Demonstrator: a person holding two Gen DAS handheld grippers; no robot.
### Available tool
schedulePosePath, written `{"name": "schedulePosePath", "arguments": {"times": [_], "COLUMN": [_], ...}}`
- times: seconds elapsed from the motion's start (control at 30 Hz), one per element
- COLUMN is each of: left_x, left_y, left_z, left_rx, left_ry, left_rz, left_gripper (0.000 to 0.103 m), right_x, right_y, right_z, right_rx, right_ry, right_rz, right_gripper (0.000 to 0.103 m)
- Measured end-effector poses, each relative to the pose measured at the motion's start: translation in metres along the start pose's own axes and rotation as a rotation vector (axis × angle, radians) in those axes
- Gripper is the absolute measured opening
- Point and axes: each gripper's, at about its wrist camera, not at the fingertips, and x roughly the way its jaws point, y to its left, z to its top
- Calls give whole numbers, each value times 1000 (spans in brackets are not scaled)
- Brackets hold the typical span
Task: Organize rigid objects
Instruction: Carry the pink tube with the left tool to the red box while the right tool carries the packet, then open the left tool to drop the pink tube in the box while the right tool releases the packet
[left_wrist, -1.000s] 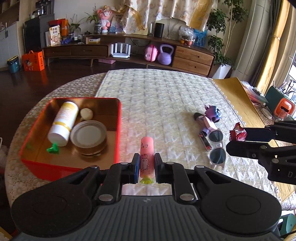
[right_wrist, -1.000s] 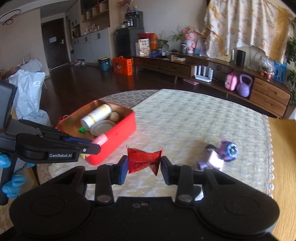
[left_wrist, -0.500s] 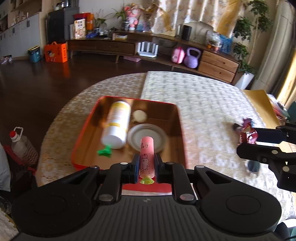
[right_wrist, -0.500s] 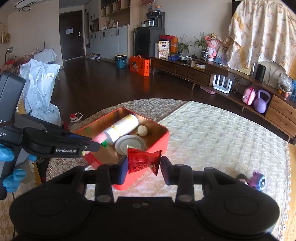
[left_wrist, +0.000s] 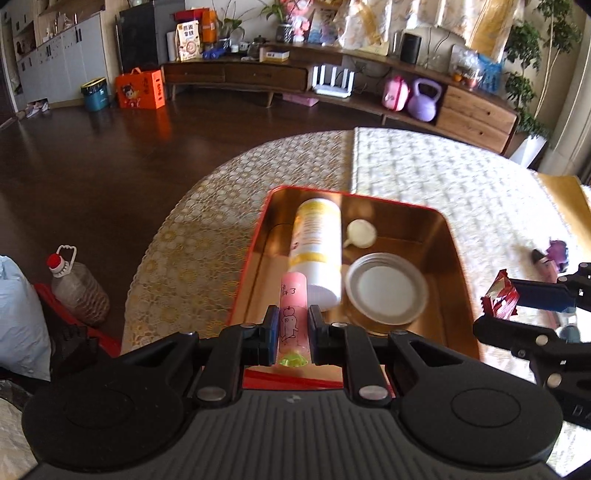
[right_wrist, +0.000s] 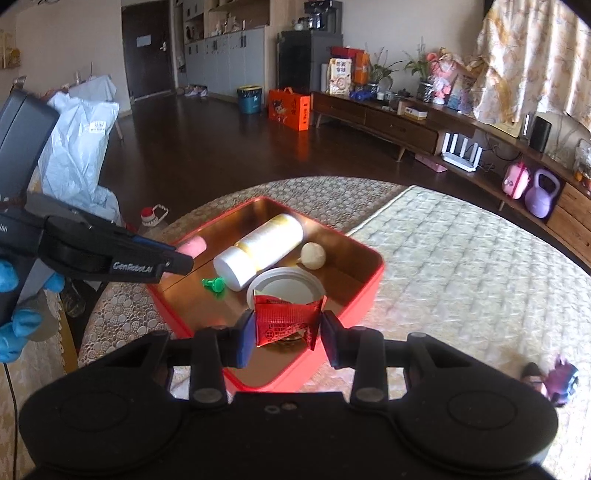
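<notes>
While above tray: we carry both loads over the red tray (left_wrist: 458, 266).
Left hand-held gripper (left_wrist: 291, 334): clamped on pink tube (left_wrist: 293, 306); we release low, beside the bottle (left_wrist: 317, 247).
Right hand-held gripper (right_wrist: 288, 332): pinching red packet (right_wrist: 286, 319); we drop clear of the lid (right_wrist: 286, 286).

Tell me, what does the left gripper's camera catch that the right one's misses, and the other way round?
Only the left wrist view shows a plastic jug with a red cap on the floor beside the table.

Only the right wrist view shows a small green piece in the red tin and a blue-gloved hand holding the left gripper.

Both show the tin with a white and yellow bottle, a round lid and a pale ball, the pink tube gripped on the left, the red packet gripped on the right, and a purple toy.
</notes>
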Motion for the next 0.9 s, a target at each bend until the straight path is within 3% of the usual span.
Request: {"name": "schedulePosePath", "arguments": {"times": [0.3,0.9], "left_x": [27,47], "left_y": [10,9], "left_z": [2,4], "left_rx": [-3,-47], "left_ry": [45,108], "left_rz": [39,-2], "left_gripper": [16,16], "right_x": [37,52], "right_y": [20,22], "right_z": [6,3], "right_rx": [-18,38], "right_ry": [83,144], "right_rz": [22,51], "right_gripper": [37,41]}}
